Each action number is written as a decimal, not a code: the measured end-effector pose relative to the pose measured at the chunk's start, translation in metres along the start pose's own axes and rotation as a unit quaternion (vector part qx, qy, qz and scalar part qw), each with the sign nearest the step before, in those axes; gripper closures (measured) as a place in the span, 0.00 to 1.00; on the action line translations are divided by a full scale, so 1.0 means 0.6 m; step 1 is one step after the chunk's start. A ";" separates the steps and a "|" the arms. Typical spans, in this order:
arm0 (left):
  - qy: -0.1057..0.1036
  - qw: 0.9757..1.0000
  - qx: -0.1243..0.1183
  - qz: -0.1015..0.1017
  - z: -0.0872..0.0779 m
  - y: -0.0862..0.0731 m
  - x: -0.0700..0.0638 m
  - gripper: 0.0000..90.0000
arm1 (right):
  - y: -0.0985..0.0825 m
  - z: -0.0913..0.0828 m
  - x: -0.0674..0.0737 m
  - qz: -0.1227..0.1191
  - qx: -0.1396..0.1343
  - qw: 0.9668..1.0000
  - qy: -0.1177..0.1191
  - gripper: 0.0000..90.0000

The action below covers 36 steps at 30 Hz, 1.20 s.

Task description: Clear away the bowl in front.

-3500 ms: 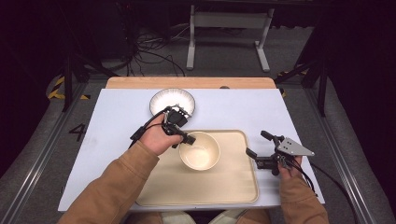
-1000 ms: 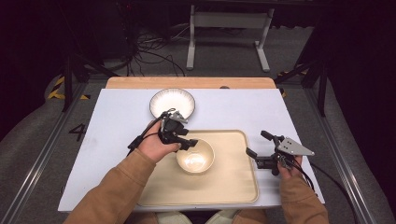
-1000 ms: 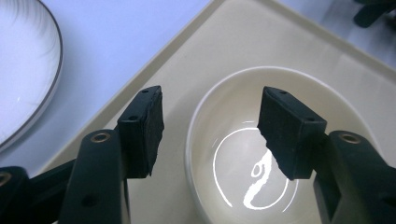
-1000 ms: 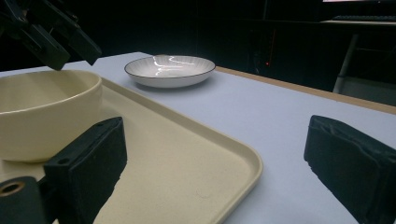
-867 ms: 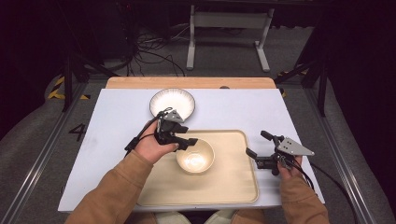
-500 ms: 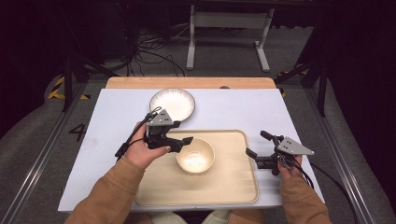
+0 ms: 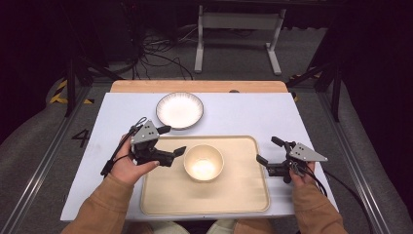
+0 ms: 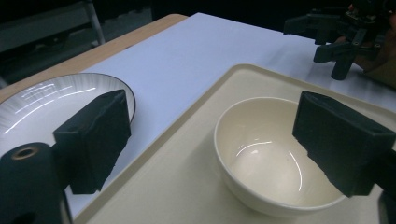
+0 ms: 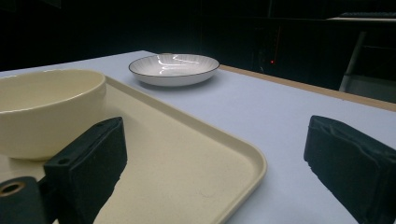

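- The left gripper (image 7: 170, 141) is seen wide open at the tray's left edge, its jaws having just been opening, with nothing between them; the cream bowl (image 7: 203, 163) is left just beside it, untouched.
- The right gripper (image 7: 268, 151) is held open and empty at the tray's right rim.
- The bowl is set on the beige tray (image 7: 243, 195), near its middle, on the pale bench (image 7: 243, 114).
- A white ribbed plate (image 7: 179, 110) is placed beyond the tray, apart from it; bare bench is left around both.
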<state>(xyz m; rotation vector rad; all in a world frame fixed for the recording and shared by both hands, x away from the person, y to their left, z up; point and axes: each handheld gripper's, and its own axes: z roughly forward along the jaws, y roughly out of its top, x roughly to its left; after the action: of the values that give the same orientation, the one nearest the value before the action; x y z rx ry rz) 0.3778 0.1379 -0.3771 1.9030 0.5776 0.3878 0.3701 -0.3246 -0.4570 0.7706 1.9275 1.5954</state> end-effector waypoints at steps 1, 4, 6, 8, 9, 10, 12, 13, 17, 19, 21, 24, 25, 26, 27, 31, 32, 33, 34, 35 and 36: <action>0.002 1.000 -0.002 0.000 -0.002 -0.002 0.001 0.11 | 0.000 0.000 0.000 0.000 0.000 1.000 0.000 0.07; 0.008 1.000 -0.008 -0.001 -0.008 -0.006 0.003 0.08 | 0.000 0.000 0.001 -0.002 -0.001 1.000 0.001 0.07; 0.008 1.000 -0.015 -0.005 -0.014 -0.009 0.005 0.08 | 0.000 0.000 0.001 -0.004 -0.002 1.000 0.000 0.07; 0.007 1.000 -0.018 0.000 -0.020 -0.012 0.008 0.07 | 0.000 -0.001 0.001 -0.004 -0.003 1.000 0.000 0.07; 0.007 1.000 -0.021 -0.003 -0.022 -0.013 0.008 0.07 | 0.000 -0.001 0.001 -0.004 -0.003 1.000 0.001 0.07; 0.008 1.000 -0.026 -0.004 -0.024 -0.015 0.010 0.07 | 0.000 -0.001 0.001 -0.004 -0.003 1.000 0.001 0.07; 0.011 0.999 -0.035 -0.005 -0.031 -0.019 0.015 0.07 | 0.000 -0.001 0.001 -0.004 -0.003 1.000 0.000 0.07; 0.013 0.999 -0.036 -0.004 -0.033 -0.020 0.017 0.07 | -0.001 -0.001 0.001 -0.004 -0.004 1.000 0.000 0.07; 0.019 0.999 -0.043 -0.008 -0.044 -0.033 0.024 0.07 | -0.001 -0.002 0.001 -0.004 -0.008 1.000 0.001 0.07; 0.021 0.999 -0.045 -0.010 -0.049 -0.041 0.027 0.07 | -0.001 -0.003 0.001 -0.003 -0.010 1.000 0.002 0.07; 0.024 0.998 -0.049 -0.013 -0.053 -0.049 0.031 0.07 | -0.001 -0.004 0.001 -0.004 -0.010 1.000 0.002 0.07; 0.030 0.998 -0.049 -0.013 -0.059 -0.058 0.035 0.06 | -0.002 -0.004 0.001 -0.002 -0.011 1.000 0.002 0.07; 0.032 0.998 -0.050 -0.014 -0.062 -0.062 0.037 0.06 | -0.002 -0.004 0.000 -0.001 -0.011 1.000 0.002 0.07; 0.034 0.998 -0.050 -0.015 -0.065 -0.066 0.039 0.06 | -0.002 -0.004 0.000 -0.001 -0.012 1.000 0.002 0.07; 0.035 0.998 -0.051 -0.015 -0.067 -0.068 0.040 0.06 | -0.002 -0.005 0.000 0.000 -0.012 1.000 0.002 0.07; 0.042 0.997 -0.054 -0.018 -0.078 -0.082 0.047 0.06 | -0.002 -0.005 0.000 0.001 -0.015 1.000 0.002 0.07; 0.044 0.997 -0.054 -0.018 -0.081 -0.086 0.049 0.06 | -0.002 -0.005 0.000 0.002 -0.016 1.000 0.002 0.07; 0.044 0.997 -0.053 -0.022 -0.084 -0.091 0.051 0.06 | -0.003 -0.006 0.000 0.002 -0.018 1.000 0.002 0.07; 0.047 0.997 -0.054 -0.022 -0.086 -0.094 0.053 0.06 | -0.003 -0.006 -0.001 0.003 -0.019 1.000 0.002 0.07; 0.051 0.997 -0.053 -0.023 -0.088 -0.101 0.055 0.06 | -0.003 -0.007 -0.001 0.004 -0.020 1.000 0.002 0.07; 0.054 0.997 -0.051 -0.025 -0.090 -0.105 0.057 0.06 | -0.003 -0.007 -0.001 0.004 -0.022 1.000 0.003 0.07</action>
<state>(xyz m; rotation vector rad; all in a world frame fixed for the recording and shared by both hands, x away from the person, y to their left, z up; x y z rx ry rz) 0.3648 0.2185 -0.4141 1.7745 0.6624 0.4814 0.3675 -0.3282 -0.4581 0.7574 1.8899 1.6397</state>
